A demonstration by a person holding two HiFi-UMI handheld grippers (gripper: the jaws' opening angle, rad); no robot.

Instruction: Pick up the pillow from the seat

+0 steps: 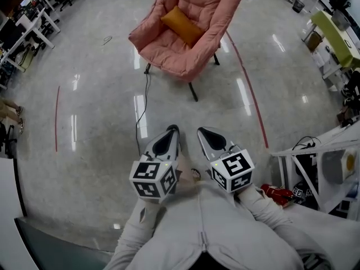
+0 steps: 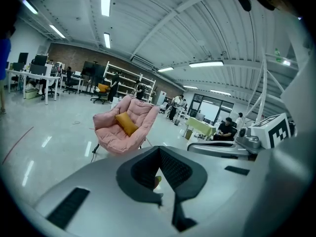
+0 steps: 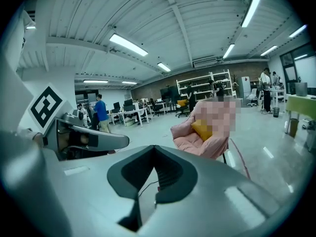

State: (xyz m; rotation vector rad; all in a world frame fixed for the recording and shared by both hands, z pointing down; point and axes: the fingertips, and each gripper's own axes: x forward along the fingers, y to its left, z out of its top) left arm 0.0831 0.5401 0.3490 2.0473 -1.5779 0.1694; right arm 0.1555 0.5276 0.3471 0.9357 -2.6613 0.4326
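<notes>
Up at twelve o'clock in the head view, the orange pillow (image 1: 182,26) leans on the back of the pink seat (image 1: 169,55). Both grippers are down near six o'clock, well apart from it, with shiny floor (image 1: 101,122) in between. The left gripper (image 1: 171,133) has its jaws pressed together with nothing in them. The right gripper (image 1: 204,134) is the same, closed and empty.

I think the step now is just getting over to the seat. To do it well, walk straight toward twelve o'clock with the pillow in the middle of both gripper views. Watch the black cable (image 1: 143,103) on the floor, at about eleven o'clock from the grippers. Step beside it, not on it. Open the jaws wide before getting close, because closed jaws would only push the pillow. It looks soft and fat, so pinching a corner should work best. Then lift it up slowly.
</notes>
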